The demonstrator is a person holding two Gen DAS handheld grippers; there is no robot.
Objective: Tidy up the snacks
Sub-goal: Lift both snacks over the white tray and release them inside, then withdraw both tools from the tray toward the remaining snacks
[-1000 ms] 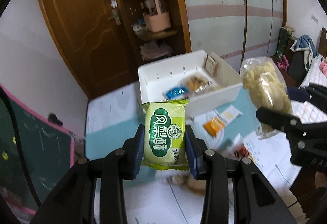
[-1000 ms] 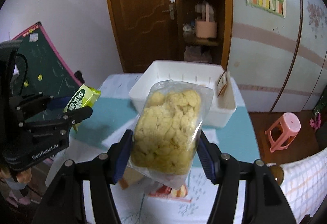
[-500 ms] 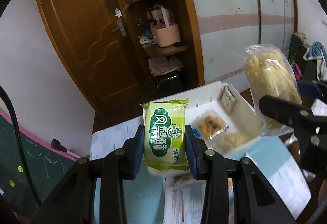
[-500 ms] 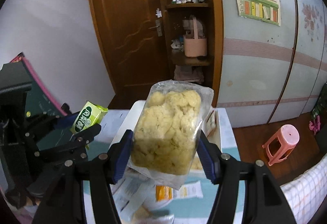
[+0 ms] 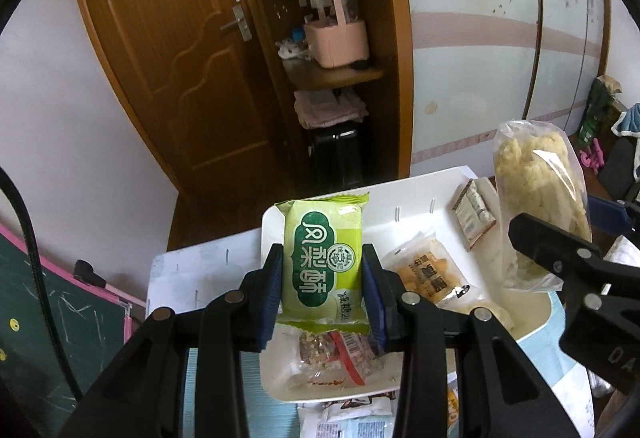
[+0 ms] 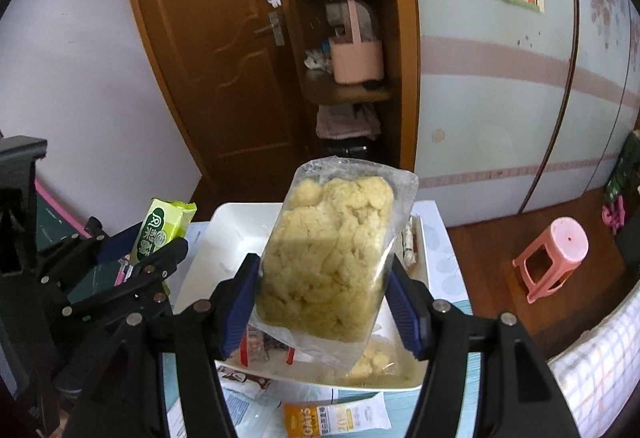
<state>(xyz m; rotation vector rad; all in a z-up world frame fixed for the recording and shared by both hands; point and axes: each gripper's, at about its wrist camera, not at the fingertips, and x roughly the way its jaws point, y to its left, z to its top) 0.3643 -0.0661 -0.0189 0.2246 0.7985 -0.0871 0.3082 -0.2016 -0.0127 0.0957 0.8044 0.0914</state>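
Observation:
My left gripper is shut on a green snack packet and holds it upright above the white bin. My right gripper is shut on a clear bag of pale yellow puffs, also above the white bin. The puff bag shows at the right of the left wrist view, the green packet at the left of the right wrist view. In the bin lie an orange-brown packet, a nut bar packet and a small brown sachet.
Loose packets lie on the table in front of the bin, among them an orange oats sachet. Behind the table are a brown door and open shelves with a pink basket. A pink stool stands on the floor at right.
Both grippers have moved forward across the table with their packets; the white bin, earlier ahead of them, now lies right beneath them. Both grips are unchanged.

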